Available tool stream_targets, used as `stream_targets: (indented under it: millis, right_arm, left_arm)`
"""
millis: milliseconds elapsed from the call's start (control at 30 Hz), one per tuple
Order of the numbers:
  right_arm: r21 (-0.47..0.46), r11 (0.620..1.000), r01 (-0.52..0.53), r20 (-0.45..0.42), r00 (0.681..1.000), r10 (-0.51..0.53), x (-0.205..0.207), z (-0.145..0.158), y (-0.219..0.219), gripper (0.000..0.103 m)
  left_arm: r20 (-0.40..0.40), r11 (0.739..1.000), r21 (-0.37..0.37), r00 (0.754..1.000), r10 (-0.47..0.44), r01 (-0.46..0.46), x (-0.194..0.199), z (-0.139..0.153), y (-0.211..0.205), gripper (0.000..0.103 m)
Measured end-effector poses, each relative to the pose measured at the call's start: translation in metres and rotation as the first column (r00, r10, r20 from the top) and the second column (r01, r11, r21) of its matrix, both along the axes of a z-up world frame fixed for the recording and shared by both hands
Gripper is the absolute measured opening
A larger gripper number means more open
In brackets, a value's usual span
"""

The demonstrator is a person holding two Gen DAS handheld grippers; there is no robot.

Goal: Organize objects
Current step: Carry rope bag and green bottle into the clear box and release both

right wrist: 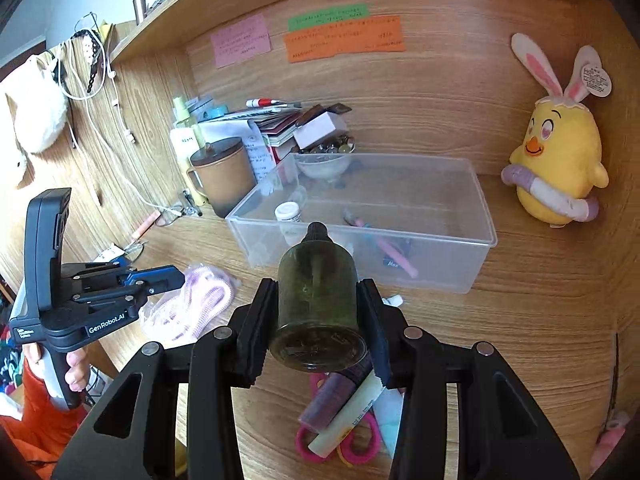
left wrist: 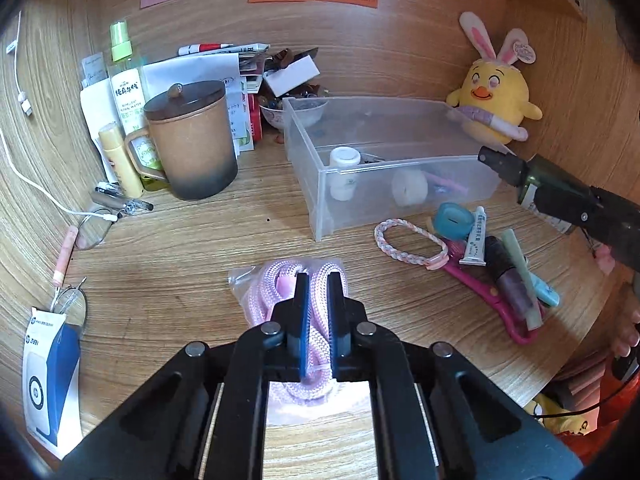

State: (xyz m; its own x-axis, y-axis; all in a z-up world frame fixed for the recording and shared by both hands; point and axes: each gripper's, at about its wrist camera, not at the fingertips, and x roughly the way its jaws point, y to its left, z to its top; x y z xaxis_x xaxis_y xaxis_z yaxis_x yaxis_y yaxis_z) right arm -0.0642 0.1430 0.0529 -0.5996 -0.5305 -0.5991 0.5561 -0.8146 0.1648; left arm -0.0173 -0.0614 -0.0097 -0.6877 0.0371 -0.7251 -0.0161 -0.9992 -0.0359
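dark green glass bottle (right wrist: 316, 304), cylindrical with a narrow black neck, hanging above the wooden desk (right wrist: 540, 280) just in front of the clear plastic bin (right wrist: 476, 240) | right gripper (right wrist: 318, 316) clamping its sides | left gripper (left wrist: 318, 292) pinching a bagged pink braided rope (left wrist: 276, 280) lying on the desk | yellow plush chick (right wrist: 560, 168) sitting beside the bin

I see my left gripper (right wrist: 176, 278): black body, blue finger pads, silver rivets, white "GenRobot.AI" lettering. My bare hand (right wrist: 76, 368) shows beside an orange sleeve (right wrist: 28, 412).
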Motion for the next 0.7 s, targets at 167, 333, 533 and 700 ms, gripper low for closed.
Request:
stream_targets:
  millis: [167,333,533,700]
  right_arm:
    - [0.015,0.999,0.033,-0.019,0.999,-0.033,-0.011,0.003,0.008,0.038]
    - [0.024,0.997,0.076,-0.039,0.996,-0.075,-0.031,0.008,0.019,0.038]
    - [0.043,0.994,0.105,-0.040,0.994,-0.103,-0.062,0.012,0.022,0.038]
    - [0.082,0.991,0.102,-0.033,0.994,-0.100,-0.087,0.008,0.016,0.038]
  left_arm:
    - [0.044,0.998,-0.008,0.998,0.055,-0.055,0.000,-0.015,-0.012,0.064]
    - [0.108,0.997,-0.011,0.991,0.079,-0.078,-0.006,-0.036,-0.015,0.081]
    - [0.125,0.996,0.030,0.989,0.078,-0.082,-0.016,-0.039,-0.020,0.089]
    - [0.184,0.991,0.110,0.981,0.055,-0.077,-0.027,-0.048,-0.020,0.089]
